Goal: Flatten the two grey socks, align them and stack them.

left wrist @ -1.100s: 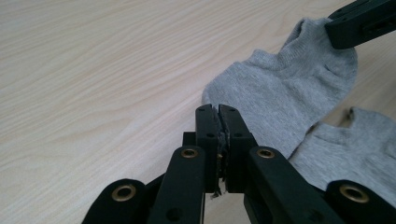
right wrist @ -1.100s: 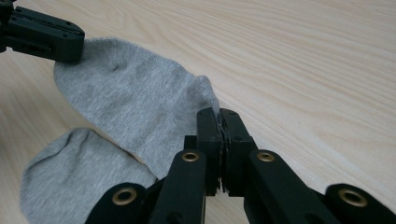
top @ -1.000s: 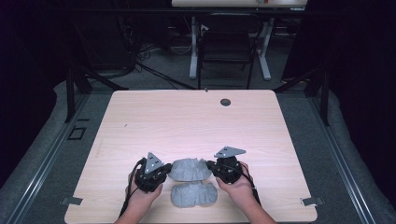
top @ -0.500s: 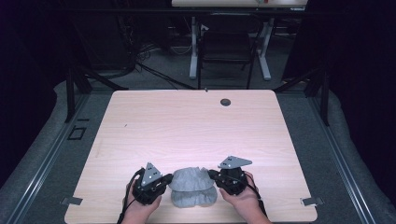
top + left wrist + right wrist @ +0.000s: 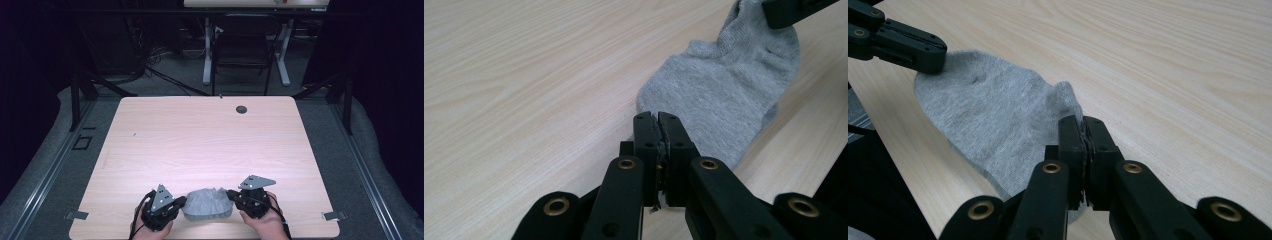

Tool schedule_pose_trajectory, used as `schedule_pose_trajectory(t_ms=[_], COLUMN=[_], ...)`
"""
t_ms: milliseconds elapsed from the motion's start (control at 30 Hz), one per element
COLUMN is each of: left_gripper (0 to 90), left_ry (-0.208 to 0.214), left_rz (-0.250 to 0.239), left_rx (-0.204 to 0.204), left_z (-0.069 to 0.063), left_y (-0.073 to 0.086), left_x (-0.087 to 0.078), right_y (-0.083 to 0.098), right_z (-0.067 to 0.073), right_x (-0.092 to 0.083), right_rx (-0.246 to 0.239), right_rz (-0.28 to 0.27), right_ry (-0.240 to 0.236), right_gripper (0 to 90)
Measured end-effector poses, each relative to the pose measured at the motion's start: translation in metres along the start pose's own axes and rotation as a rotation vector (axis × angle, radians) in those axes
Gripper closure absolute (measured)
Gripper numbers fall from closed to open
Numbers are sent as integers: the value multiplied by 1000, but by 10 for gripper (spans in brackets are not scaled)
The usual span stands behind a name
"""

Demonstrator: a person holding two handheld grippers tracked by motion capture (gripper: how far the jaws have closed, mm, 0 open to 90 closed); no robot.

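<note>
Gripping the grey sock (image 5: pixel 207 204) from both ends, the two grippers sit at the bottom centre of the high view, close to the near edge of the surface (image 5: pixel 200 145). In the left gripper view the left gripper (image 5: pixel 656 117) has its fingers clenched on a thin edge of the fabric at lower centre. In the right gripper view the right gripper (image 5: pixel 1081 121) pinches the opposite end the same way. The sock looks doubled over on itself and lies flat between them, so the fold appears done. What seems left is to let go and draw the hands away. Farther up, a small dark disc (image 5: pixel 241 109) lies near the far edge.
</note>
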State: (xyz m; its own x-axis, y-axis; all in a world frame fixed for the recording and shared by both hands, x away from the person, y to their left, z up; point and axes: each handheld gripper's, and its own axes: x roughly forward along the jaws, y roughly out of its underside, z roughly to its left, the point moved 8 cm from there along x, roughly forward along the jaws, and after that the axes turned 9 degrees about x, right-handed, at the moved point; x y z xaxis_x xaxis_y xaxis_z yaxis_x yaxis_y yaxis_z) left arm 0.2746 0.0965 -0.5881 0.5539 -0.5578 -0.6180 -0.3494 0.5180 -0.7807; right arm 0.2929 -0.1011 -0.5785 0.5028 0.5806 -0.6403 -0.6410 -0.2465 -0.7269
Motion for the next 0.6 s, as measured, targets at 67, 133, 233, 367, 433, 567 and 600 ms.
schedule_pose_trajectory(t_ms=[67, 133, 233, 367, 433, 567, 600], left_gripper=[878, 878, 878, 878, 878, 878, 878], left_ry=[3, -2, -8, -8, -6, -7, -9], left_rz=[3, 13, 21, 30, 34, 56, 58], left_rx=[-1, 8, 10, 13, 18, 18, 18], left_z=[-2, -2, -2, -2, -2, -3, -3], left_y=[2, 5, 7, 10, 11, 16, 17], left_x=[1, 3, 6, 10, 10, 13, 14], right_y=[2, 4, 8, 12, 12, 15, 16], right_z=[1, 0, 0, 0, 0, -1, -2], right_x=[0, 1, 4, 7, 8, 10, 10], right_rx=[1, -6, 2, 2, 1, 2, -1], right_rz=[-4, 4, 5, 19, 17, 31, 40], right_ry=[1, 2, -2, -3, -6, -2, -1], right_gripper=[876, 876, 876, 876, 874, 874, 873])
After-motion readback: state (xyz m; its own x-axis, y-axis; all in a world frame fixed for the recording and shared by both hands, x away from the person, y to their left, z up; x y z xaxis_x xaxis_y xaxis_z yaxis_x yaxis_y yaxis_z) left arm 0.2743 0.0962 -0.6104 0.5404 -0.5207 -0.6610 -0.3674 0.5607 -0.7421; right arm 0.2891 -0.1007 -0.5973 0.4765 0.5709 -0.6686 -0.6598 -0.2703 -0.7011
